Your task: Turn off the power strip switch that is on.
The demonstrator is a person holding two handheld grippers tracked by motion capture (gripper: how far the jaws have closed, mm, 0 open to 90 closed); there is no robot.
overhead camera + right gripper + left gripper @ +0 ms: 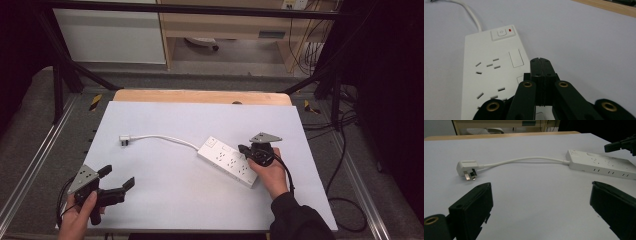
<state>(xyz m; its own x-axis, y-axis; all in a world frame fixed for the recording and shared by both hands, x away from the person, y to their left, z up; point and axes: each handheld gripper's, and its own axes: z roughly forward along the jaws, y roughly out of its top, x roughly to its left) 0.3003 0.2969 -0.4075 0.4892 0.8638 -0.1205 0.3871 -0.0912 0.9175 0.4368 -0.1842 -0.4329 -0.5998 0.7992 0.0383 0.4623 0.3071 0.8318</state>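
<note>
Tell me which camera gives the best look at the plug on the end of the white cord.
The left gripper view: the plug lies close ahead on the white table, with its metal prongs plainly visible. In the high view the plug is small, its prongs too tiny to make out. The right gripper view faces the power strip instead.

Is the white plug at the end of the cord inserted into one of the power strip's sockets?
No, the white plug lies loose on the white table, prongs bare.

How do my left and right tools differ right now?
The left tool has its jaws wide open; the right tool has them shut together with nothing between. The left sits off near the table's front corner; the right is over the power strip. Both are black and hand-held.
</note>
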